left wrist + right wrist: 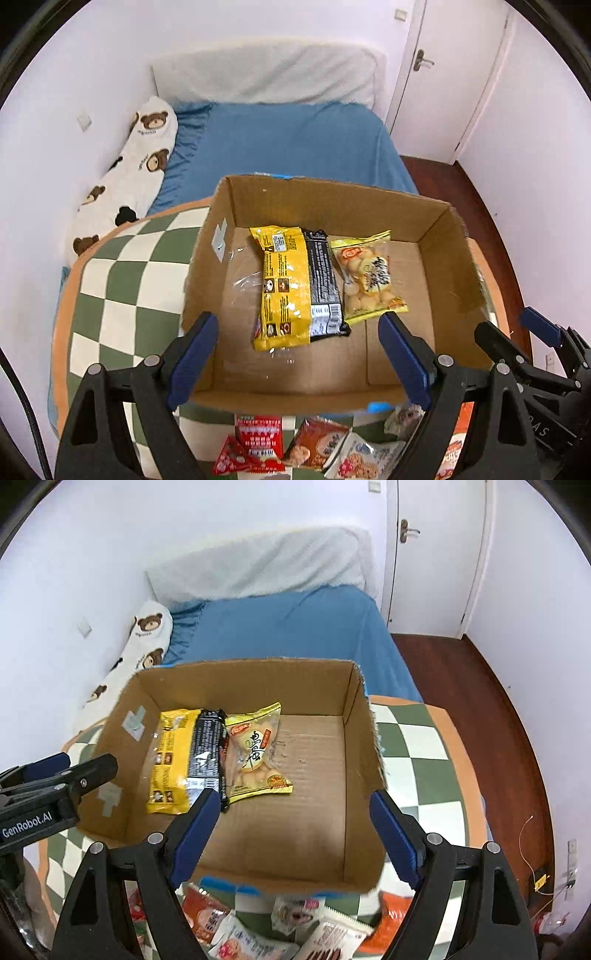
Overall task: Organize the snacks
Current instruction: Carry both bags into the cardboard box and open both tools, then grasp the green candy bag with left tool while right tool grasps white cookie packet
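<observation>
So 3 packs already sit mid-frame in the cardboard box (436,236). Both the left gripper (297,360) and right gripper (291,836) hover empty, jaws apart. Next up, I'd guess: grab one of the loose snack packs (321,443) at bottom of frame.

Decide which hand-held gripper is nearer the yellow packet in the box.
Left: it hangs above the yellow packet. The right hangs further right, over bare cardboard.

Blue bed (295,147), bear-print pillow (136,162) — white door (436,554) beyond
</observation>
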The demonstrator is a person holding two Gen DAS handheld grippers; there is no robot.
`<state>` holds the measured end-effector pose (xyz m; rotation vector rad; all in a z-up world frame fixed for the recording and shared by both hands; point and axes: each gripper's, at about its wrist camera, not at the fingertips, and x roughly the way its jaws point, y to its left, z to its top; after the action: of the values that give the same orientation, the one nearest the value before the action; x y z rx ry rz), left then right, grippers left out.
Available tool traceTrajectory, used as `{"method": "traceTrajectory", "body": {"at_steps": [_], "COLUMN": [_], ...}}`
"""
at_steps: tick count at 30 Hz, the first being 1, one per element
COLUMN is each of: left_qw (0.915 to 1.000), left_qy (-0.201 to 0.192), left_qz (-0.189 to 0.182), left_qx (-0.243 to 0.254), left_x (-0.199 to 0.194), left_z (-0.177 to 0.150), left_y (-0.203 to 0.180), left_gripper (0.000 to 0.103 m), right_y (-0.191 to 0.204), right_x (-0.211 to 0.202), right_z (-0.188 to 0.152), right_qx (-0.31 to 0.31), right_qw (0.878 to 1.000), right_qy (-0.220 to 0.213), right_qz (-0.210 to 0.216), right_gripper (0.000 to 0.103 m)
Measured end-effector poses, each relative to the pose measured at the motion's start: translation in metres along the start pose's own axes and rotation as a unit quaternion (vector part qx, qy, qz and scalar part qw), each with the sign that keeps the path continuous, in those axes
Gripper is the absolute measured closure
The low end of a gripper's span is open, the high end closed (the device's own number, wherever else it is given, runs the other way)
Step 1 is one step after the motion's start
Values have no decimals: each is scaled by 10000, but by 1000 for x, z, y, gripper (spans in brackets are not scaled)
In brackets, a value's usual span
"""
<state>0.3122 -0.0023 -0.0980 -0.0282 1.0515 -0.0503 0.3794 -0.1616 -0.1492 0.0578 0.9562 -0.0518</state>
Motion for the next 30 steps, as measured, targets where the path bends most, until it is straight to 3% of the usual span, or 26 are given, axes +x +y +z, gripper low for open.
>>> {"method": "traceTrajectory", "body": {"at_steps": [10,13,17,21,30], "left_qw": [9997,10000,9984,9918,9626], "left_qy": [-231,-42,378,910,2047], "left_qz": [19,41,141,592,1105], "left_qx": [75,-66,-405,-679,-1390], "left_x": [-55,-54,-39,-10,46], "left_z": [-37,-52,-81,-128,-228], "left_y": [-10,-2,22,54,115], "left_gripper": [14,14,14,14,15], "right_y": [1,0,7,35,94], "right_x": [-67,-68,-40,12,109], "right_z": [-32,-49,-81,-119,-181], "right_qx": [165,209,-54,-957,-2836], "right_qw": [9993,9992,9957,9801,9242], "right_qy": [-282,-37,638,1549,2540], "right_qz": [188,326,667,795,302], "right_gripper": [18,18,18,18,18]}}
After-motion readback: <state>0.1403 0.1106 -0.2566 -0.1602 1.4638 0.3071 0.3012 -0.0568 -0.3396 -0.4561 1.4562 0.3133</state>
